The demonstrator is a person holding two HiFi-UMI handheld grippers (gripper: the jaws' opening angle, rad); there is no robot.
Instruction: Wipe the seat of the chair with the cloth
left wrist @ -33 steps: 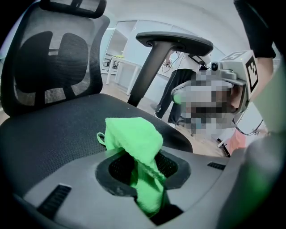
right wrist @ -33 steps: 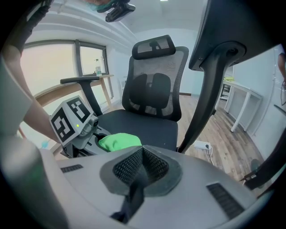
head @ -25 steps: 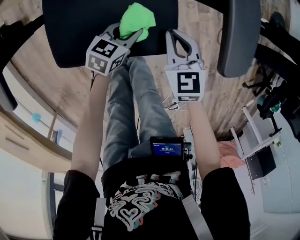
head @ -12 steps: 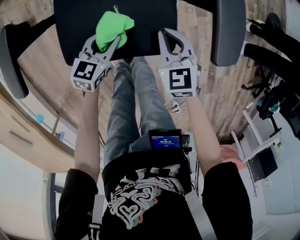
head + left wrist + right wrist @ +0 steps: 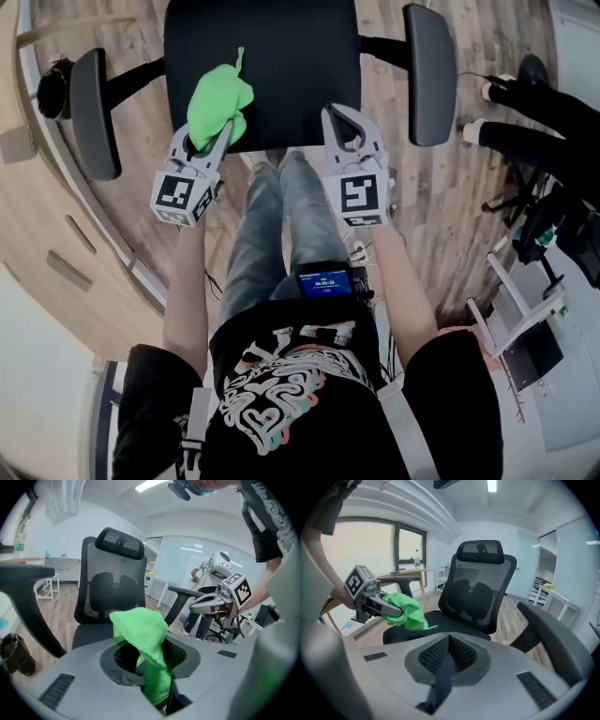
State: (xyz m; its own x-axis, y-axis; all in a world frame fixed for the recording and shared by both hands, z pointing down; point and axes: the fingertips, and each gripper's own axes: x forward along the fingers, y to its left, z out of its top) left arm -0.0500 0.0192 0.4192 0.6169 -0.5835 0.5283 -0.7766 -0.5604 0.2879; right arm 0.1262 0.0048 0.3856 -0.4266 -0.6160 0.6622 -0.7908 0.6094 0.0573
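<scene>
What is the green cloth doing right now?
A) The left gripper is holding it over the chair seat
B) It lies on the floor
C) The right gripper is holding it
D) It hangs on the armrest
A: the green cloth is pinched in the left gripper above the black chair seat, while the right gripper is shut on nothing.

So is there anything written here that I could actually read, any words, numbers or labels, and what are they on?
Nothing here reads clearly.
Small screen at the person's waist: a line of light digits on blue, too small to read.
Left marker cube and right marker cube: black-and-white square patterns, not letters.
Shirt print: a swirly graphic, no legible words.
</scene>
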